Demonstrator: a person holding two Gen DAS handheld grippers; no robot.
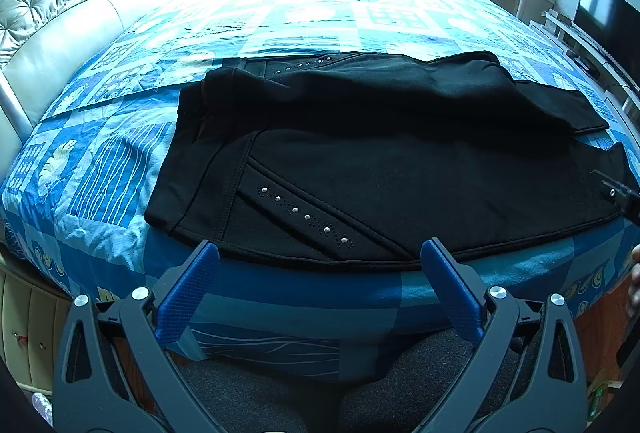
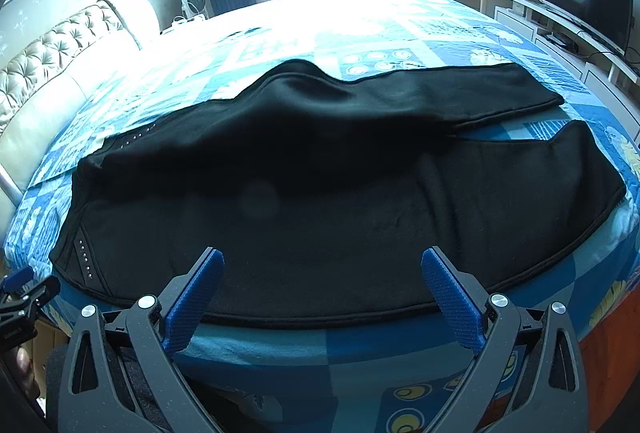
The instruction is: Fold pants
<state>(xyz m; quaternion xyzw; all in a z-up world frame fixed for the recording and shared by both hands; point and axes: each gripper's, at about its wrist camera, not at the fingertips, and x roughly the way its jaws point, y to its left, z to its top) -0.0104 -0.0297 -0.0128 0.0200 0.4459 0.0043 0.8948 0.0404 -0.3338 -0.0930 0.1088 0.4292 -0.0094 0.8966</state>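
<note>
Left wrist view: left hand-held gripper [image 1: 320, 257] released, blue fingers spread, hovering at the bed edge | right hand-held gripper [image 2: 322, 265] also released, over the near hem | black pants [image 1: 360, 153] lying flat across the blue patchwork bed [image 1: 100, 161], waistband toward the headboard [image 1: 60, 13].
</note>
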